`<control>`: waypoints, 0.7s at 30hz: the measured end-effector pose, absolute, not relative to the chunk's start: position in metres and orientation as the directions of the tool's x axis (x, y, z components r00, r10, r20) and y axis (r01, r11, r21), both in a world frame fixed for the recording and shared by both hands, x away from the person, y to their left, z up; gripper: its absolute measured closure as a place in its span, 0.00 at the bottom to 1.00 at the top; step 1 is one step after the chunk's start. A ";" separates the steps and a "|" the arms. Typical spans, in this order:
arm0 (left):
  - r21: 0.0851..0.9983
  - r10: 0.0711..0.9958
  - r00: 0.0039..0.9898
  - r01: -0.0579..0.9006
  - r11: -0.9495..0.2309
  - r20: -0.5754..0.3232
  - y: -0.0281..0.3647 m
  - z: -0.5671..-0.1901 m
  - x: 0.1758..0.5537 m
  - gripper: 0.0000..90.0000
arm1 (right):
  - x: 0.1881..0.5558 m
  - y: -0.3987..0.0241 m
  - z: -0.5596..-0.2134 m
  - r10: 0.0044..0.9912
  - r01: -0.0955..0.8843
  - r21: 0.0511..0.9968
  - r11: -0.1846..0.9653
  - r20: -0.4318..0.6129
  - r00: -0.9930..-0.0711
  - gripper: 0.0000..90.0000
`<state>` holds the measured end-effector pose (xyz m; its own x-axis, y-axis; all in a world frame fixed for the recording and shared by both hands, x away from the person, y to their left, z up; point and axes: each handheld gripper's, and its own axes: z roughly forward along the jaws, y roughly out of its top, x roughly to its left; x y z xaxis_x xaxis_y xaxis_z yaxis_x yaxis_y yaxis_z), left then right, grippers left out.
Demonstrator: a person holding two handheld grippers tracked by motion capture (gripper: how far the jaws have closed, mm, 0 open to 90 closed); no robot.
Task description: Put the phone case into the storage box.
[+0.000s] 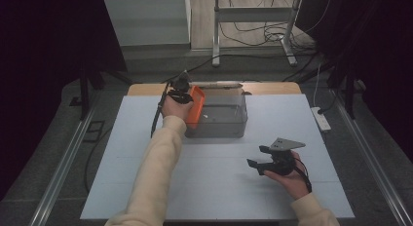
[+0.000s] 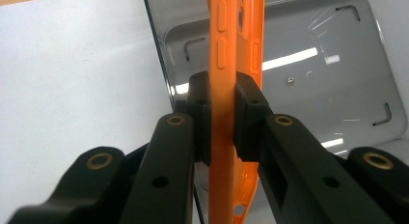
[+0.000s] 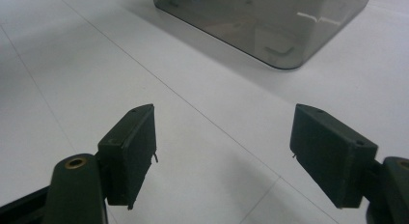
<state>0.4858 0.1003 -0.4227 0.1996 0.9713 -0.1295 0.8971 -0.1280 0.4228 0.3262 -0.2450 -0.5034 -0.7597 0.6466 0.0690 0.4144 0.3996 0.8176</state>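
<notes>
**Orange phone case held on edge over a clear bin; second gripper idle**

In the high view we see the left gripper (image 1: 187, 92) raised over the left end of a clear plastic bin (image 1: 229, 126), which stands on the white worktop (image 1: 146, 187) near the middle of its far edge. The gripper is clamped on an orange phone case (image 1: 196, 108). In the left gripper view its pads (image 2: 198, 119) press on the two faces of the case (image 2: 224, 79), which stands on edge between them, side-button moulding facing the camera. Below the case we look down into the bin (image 2: 337, 89); on its glossy floor lies one small screw-like speck (image 2: 290, 80), too small for us to name. The case sits above the bin's left wall; we cannot tell whether its lower edge touches the bin.

The right gripper (image 1: 258, 160) hovers over the right half of the worktop, nearer the front edge, well apart from the bin. Its grey three-cornered plate (image 1: 287, 144) faces up. In the right gripper view its jaws stand wide with nothing between them; bare worktop (image 3: 72, 64) lies beneath, and one corner of the bin (image 3: 270, 26) shows farther off.

A cream sleeve (image 1: 156, 167) covers the person's left forearm.
</notes>
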 end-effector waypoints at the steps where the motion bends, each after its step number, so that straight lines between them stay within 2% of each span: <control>1: 0.423 0.972 0.198 0.897 -0.126 -0.130 0.100 -0.423 0.486 0.88 | 0.326 -0.245 -0.503 0.647 0.414 0.818 0.400 0.069 -0.760 0.27; 21: 0.412 0.978 0.189 0.901 -0.138 -0.085 0.091 -0.426 0.487 0.88 | 0.326 -0.245 -0.503 0.646 0.416 0.818 0.397 0.073 -0.760 0.27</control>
